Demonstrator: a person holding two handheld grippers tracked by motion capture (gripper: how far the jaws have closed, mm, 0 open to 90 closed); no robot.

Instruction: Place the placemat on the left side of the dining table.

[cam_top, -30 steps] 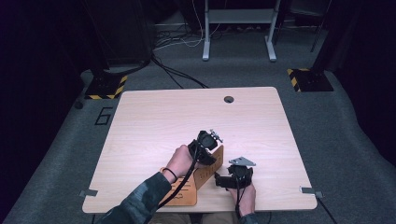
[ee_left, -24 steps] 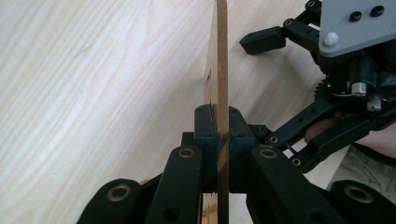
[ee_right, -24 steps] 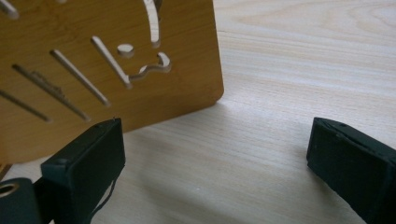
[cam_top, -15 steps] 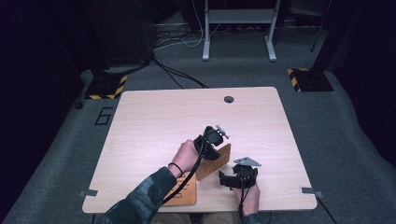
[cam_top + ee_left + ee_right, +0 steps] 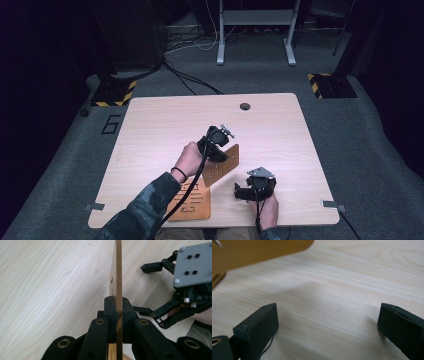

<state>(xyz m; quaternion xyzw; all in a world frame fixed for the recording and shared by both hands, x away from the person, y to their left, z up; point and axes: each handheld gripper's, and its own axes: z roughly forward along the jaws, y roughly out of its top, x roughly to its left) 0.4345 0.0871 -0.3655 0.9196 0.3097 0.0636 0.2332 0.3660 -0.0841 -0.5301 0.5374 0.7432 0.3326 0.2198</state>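
A thin brown board [image 5: 223, 167] with cut-out lettering hangs tilted above the table, and my left gripper [image 5: 219, 154] is shut on its upper edge. In the left gripper view the board [image 5: 118, 270] stands edge-on, clamped between both pads at my left gripper [image 5: 117, 308]. A second brown board [image 5: 192, 202] lies flat near the table's front edge. My right gripper [image 5: 241, 192] rests low on the table to the right of the held board, open. In its own view my right gripper [image 5: 328, 325] has only bare wood between its fingers [image 5: 259, 325], and the held board [image 5: 257, 250] crosses the top left.
The light wooden table [image 5: 150, 130] has a round cable hole [image 5: 244, 106] near its far edge. Beyond it stand a grey metal frame [image 5: 255, 30] and floor cables [image 5: 190, 80]. The right gripper [image 5: 141, 287] sits close to the right of the held board.
My left gripper has risen and shifted right and away from the person, lifting the board off the flat one. The right gripper has stayed in place.
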